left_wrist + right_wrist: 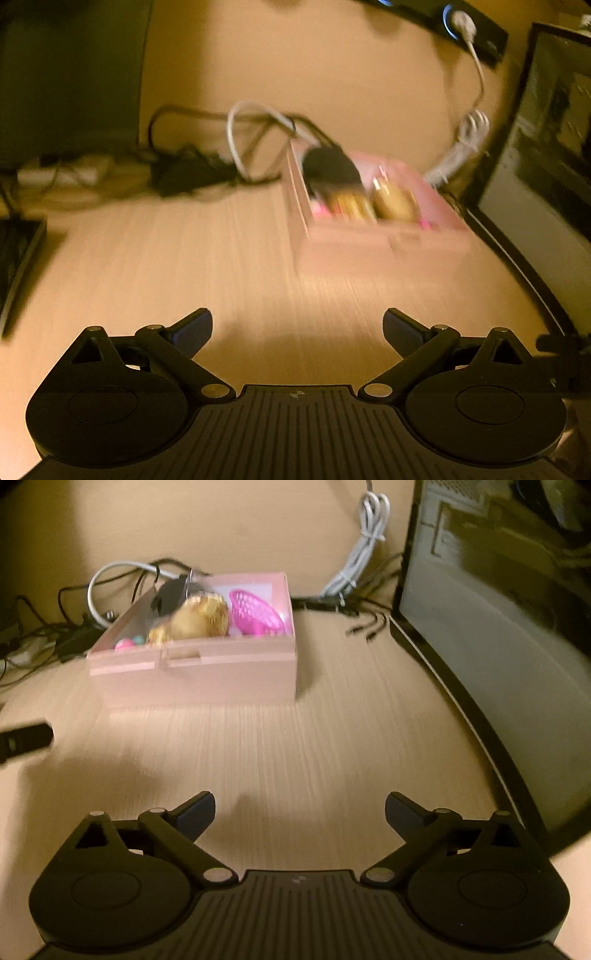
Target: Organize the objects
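A pink open box stands on the pale wood desk, well ahead of both grippers. Inside it lie a golden-brown fuzzy item, a magenta mesh basket, a dark rounded object and small coloured bits at the left corner. The left wrist view shows the same box blurred, to the right of centre. My left gripper hangs open over bare desk with nothing between its fingers. My right gripper is likewise open and empty, short of the box.
Tangled black and white cables lie behind the box against the wall. A bundled white cable hangs by a dark computer case on the right. A power strip is on the wall. A dark item lies at left.
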Demonstrator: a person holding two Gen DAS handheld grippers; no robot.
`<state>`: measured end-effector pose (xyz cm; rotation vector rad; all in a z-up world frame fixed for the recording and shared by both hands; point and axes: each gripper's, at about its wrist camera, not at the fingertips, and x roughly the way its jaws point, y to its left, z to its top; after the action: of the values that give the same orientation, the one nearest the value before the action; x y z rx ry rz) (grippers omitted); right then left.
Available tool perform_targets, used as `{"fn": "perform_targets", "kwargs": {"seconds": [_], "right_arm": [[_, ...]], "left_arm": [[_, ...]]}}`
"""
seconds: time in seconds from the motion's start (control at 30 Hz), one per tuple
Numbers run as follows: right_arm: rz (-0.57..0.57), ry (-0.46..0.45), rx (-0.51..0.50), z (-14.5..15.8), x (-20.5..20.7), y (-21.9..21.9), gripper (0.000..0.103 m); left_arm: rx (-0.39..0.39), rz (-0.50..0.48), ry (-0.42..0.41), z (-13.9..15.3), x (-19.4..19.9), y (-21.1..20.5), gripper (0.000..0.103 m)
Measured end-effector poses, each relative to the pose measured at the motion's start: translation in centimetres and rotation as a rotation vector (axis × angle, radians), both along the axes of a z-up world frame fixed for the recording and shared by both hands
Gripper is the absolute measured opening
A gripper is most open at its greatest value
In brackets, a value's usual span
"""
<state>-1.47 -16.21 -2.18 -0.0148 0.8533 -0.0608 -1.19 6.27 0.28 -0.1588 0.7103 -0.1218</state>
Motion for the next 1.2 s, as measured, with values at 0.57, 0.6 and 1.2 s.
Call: {"fn": "perform_targets", "kwargs": {"seconds": [0.57, 0.6, 1.2], "right_arm": [[0.033, -0.082, 0.037, -3.3, 0.6, -3.0, 0.103], [0.034, -0.106, 0.035, -3.4, 0.6, -3.0, 0.103], [0.118, -0.159, 0.04, -3.8, 1.1, -2.9, 0.103]], "left_arm": [[0.117, 0.142, 0.012, -4.1, -2.0, -5.6, 0.101], [0.139, 0.129, 0.005, -4.2, -1.9, -6.0, 0.101], [0.201, 0.118, -0.016, -4.8, 0.0, -6.7, 0.103]]}}
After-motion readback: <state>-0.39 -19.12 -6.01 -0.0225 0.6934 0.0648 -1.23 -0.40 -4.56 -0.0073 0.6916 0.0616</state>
